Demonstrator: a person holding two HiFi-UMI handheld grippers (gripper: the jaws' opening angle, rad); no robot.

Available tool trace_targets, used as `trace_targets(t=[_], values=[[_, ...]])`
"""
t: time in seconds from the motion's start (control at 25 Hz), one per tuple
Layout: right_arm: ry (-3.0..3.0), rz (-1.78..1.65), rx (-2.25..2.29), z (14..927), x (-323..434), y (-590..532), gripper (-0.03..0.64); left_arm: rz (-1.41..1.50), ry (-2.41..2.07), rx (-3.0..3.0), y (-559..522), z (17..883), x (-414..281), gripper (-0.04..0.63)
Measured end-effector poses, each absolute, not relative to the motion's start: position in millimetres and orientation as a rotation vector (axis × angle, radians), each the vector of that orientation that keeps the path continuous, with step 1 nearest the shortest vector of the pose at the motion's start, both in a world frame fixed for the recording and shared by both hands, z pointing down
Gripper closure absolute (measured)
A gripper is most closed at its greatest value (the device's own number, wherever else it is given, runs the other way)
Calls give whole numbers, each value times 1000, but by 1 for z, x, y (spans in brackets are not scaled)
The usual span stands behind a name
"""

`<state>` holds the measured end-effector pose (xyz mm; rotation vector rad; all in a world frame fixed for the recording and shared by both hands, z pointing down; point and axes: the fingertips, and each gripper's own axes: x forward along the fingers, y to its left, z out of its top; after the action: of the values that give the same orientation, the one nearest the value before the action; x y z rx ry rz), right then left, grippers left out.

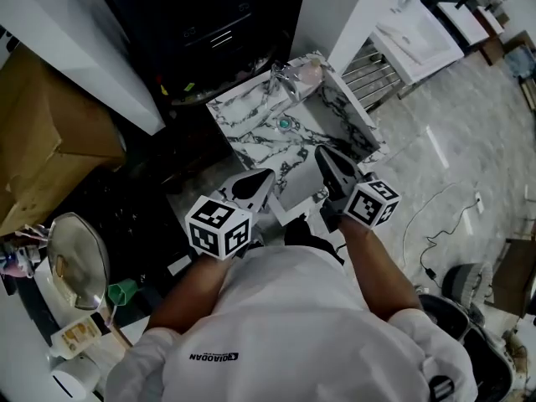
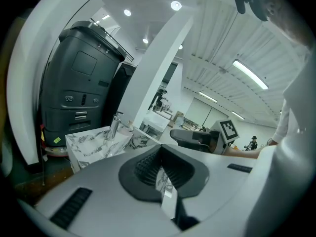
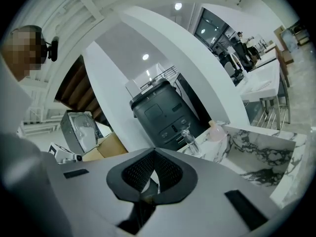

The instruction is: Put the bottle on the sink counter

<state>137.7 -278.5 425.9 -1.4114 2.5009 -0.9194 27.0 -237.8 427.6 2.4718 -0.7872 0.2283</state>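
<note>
The marble sink point(image 1: 251, 132) lies in the middle of the head view. From above, both grippers show at its near rim. The right gripper view shows the pink bottle point(image 3: 216, 131) from the side, upright on the counter's back corner, just beside the faucet point(image 3: 188, 138). The left gripper point(image 1: 261, 178) and right gripper point(image 1: 325, 156) both have the claws pressed together, with nothing between them. Open floor point(image 1: 452, 141) lies at the right.

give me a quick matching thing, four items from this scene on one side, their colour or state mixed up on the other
1. bottle
2. cardboard box
3. cup
4. right claw

a. green
b. shut, nothing in it
c. pink
d. brown

Pairs: 1-c, 2-d, 3-a, 4-b
</note>
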Motion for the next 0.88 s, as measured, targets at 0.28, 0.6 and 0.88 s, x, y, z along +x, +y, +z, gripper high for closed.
trace_targets(t=[0.28, 0.6, 0.88], values=[[2497, -936, -1380, 414, 109, -227, 577, 217, -797, 2490, -217, 412, 5, 581], [2525, -863, -1393, 401, 91, -193, 577, 199, -780, 2546, -194, 398, -7, 581], [2548, -765, -1467, 395, 86, -173, 577, 215, -747, 2571, -178, 396, -11, 581]])
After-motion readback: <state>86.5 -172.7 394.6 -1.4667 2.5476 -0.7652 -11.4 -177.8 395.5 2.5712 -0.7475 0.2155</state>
